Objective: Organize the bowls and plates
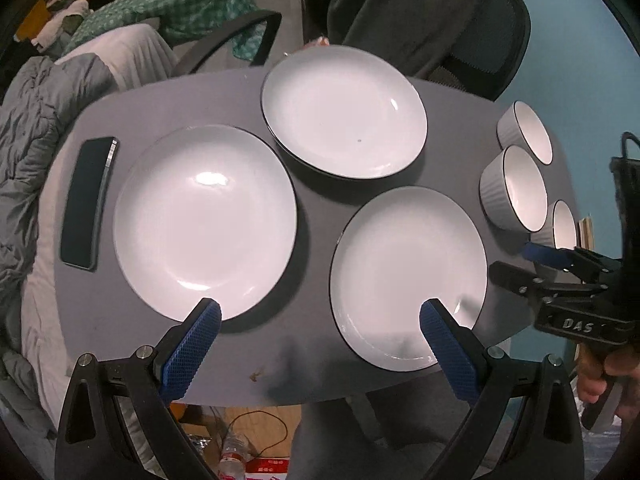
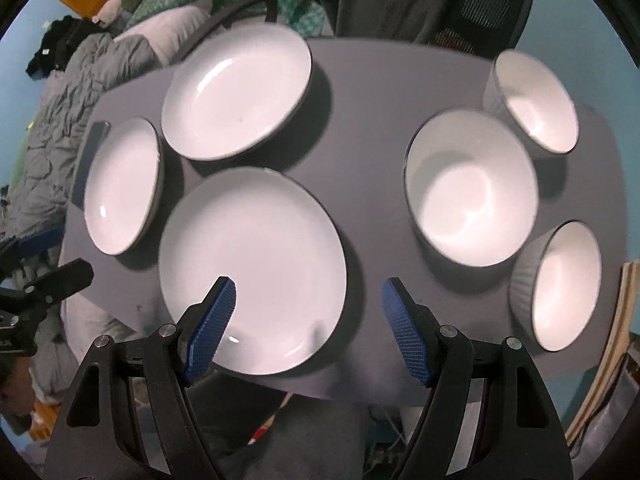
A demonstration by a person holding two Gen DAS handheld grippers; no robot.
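Note:
Three white plates with dark rims lie on the grey table (image 1: pixel 312 208): a left plate (image 1: pixel 206 222), a far plate (image 1: pixel 344 112) and a near right plate (image 1: pixel 408 276). Three white ribbed bowls stand at the right: far (image 1: pixel 526 132), middle (image 1: pixel 516 188), near (image 1: pixel 562 226). My left gripper (image 1: pixel 320 320) is open and empty above the table's near edge, between the left and right plates. My right gripper (image 2: pixel 308 300) is open and empty over the near plate (image 2: pixel 252 268); the bowls (image 2: pixel 472 188) lie to its right. It also shows in the left wrist view (image 1: pixel 532 254).
A black phone (image 1: pixel 88 204) lies at the table's left end. A grey duvet (image 1: pixel 36 128) lies on the left. An office chair with a dark jacket (image 1: pixel 420 12) stands behind the table. Bottles and cables lie on the floor below the near edge.

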